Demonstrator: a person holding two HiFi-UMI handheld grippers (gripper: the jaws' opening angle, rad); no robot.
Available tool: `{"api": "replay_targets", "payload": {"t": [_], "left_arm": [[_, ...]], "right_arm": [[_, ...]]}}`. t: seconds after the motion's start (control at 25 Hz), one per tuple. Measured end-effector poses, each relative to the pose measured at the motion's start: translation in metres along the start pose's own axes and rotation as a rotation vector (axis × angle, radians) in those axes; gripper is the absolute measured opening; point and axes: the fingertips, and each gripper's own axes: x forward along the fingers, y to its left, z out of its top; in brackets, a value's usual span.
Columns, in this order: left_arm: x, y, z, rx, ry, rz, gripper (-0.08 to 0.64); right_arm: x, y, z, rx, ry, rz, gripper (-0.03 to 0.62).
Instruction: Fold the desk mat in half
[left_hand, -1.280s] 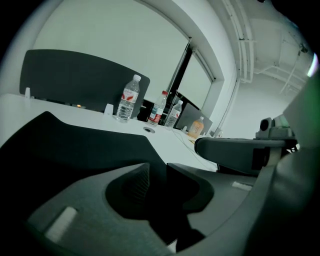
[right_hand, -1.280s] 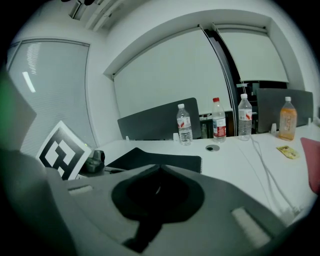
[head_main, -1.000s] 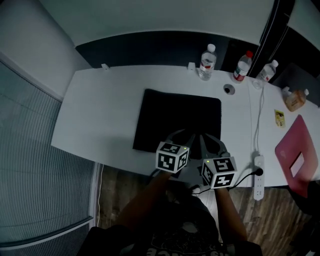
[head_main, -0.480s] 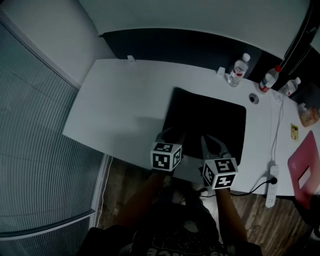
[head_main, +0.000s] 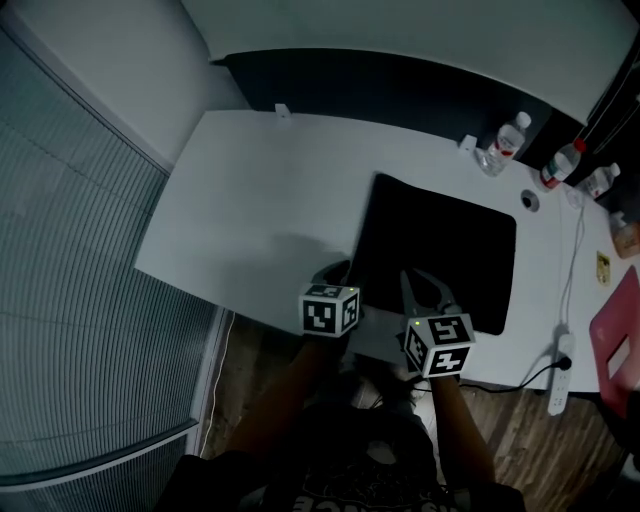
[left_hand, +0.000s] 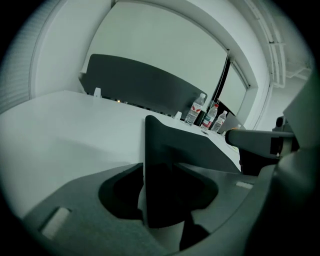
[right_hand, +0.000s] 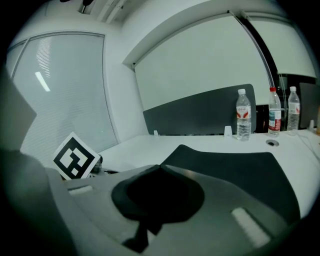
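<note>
The left gripper (left_hand: 165, 172), jaws just opened, straddles a corner of the mat (head_main: 440, 245); the right gripper (head_main: 420, 285) sits closed at its edge. A shallow bite may drop it mid-fold.

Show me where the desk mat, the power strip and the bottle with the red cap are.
desk mat (head_main: 440, 245): head view, middle of its black surface.
power strip (head_main: 560, 372): head view, middle of its white body.
red-capped bottle (head_main: 557, 168): head view, on its body below the cap.
</note>
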Motion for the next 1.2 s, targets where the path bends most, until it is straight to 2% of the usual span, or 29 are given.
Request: {"api": "replay_targets", "payload": {"t": [0.2, 0.32, 0.4, 0.76, 1.2], "left_arm": [[0.007, 0.005, -0.007, 0.048, 0.069, 0.002, 0.152], [0.004, 0.003, -0.001, 0.045, 0.056, -0.006, 0.044], [0.002, -0.004, 0.007, 0.043, 0.038, -0.021, 0.026], [-0.005, -0.072, 0.037, 0.094, -0.046, -0.127, 0.021], [0.013, -0.151, 0.052, 0.152, -0.071, -0.205, 0.021]], "right_arm": [[0.007, 0.003, -0.006, 0.012, 0.016, -0.021, 0.002], [0.008, 0.000, -0.009, 0.016, 0.021, -0.037, 0.003], [0.007, -0.005, -0.008, 0.018, 0.021, -0.049, 0.003], [-0.021, -0.034, -0.005, 0.032, 0.006, -0.088, 0.003], [-0.068, -0.085, 0.001, 0.065, -0.035, -0.153, 0.003]]}}
